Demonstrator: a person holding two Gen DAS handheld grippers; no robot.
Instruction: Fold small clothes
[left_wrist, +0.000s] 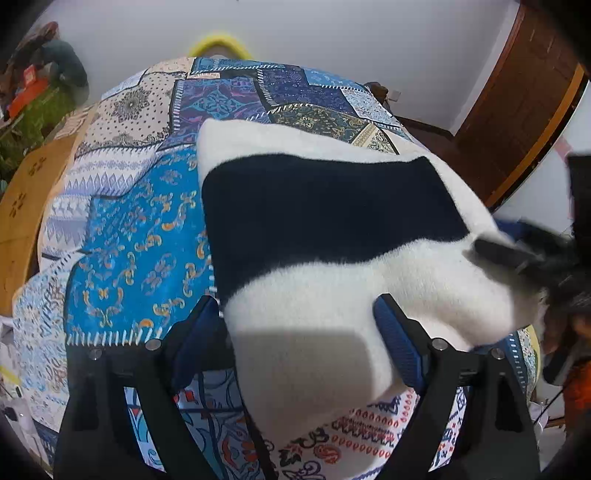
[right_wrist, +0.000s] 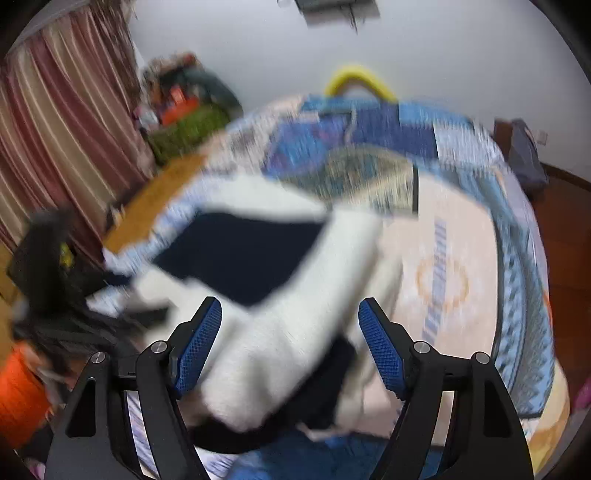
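Observation:
A small fuzzy garment (left_wrist: 332, 236), white with a wide black band, lies on the patchwork bed cover (left_wrist: 129, 229). My left gripper (left_wrist: 299, 314) is open; its blue pads stand either side of the garment's near white part. In the right wrist view the picture is blurred by motion. The garment (right_wrist: 295, 280) lies in front of my right gripper (right_wrist: 290, 321), which is open with the white cloth between its wide-apart pads. The right gripper also shows at the right edge of the left wrist view (left_wrist: 524, 258), by the garment's end.
A yellow hoop (left_wrist: 218, 42) shows behind the bed's far edge. A wooden surface (left_wrist: 22, 206) lies left of the bed, with clutter (left_wrist: 40, 85) beyond. A wooden door (left_wrist: 517, 110) stands at the right. Striped curtains (right_wrist: 55, 129) hang at the left.

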